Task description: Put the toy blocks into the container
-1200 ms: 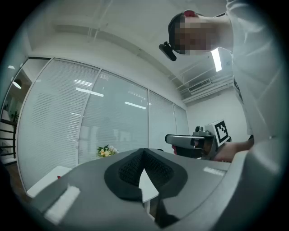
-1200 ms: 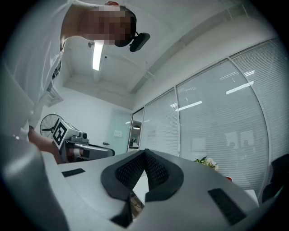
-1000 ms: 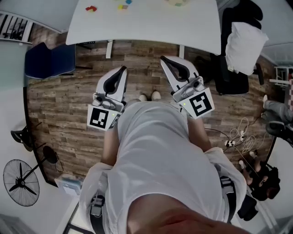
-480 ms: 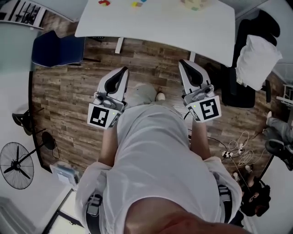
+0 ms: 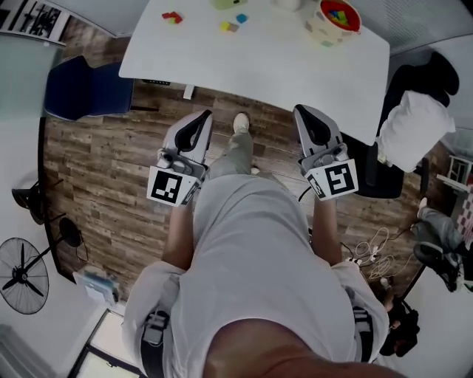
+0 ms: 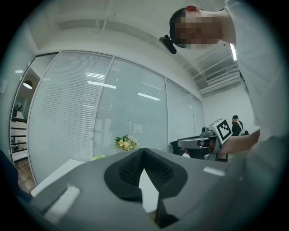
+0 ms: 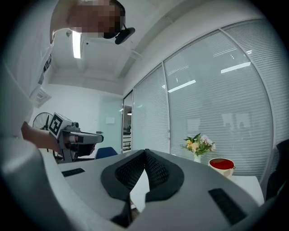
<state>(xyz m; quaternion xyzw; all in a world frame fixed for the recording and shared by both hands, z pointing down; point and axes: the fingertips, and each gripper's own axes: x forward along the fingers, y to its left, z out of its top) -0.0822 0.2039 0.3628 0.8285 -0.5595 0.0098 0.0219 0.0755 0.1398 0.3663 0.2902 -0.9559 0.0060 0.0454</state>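
Both tools are hanging shut and empty. The left gripper (image 5: 202,118) and the right gripper (image 5: 304,115) are each showing ribbed pads pressed together at the tips in their own views, with nothing between them. The toy blocks (image 5: 228,26) are lying well ahead of both, loose on the white table (image 5: 281,55). A red block (image 5: 172,17) is sitting forward and slightly left of the left gripper, and a yellow-and-blue cluster is lying ahead between the two. They are looking like small, rigid, light plastic pieces, probably smooth, so a pinch across two flat opposite faces is seeming the safest hold; corners would likely be slipping. The container (image 5: 334,16), a pale tub with a red rim, is standing ahead of the right gripper, with coloured pieces already sitting inside. Neither gripper is reaching the table edge yet. The table's far side is being cut off, so more blocks may be lying out of sight, and a green object (image 5: 225,4) there is too clipped to identify. The blocks' exact shapes are reading too small to tell.
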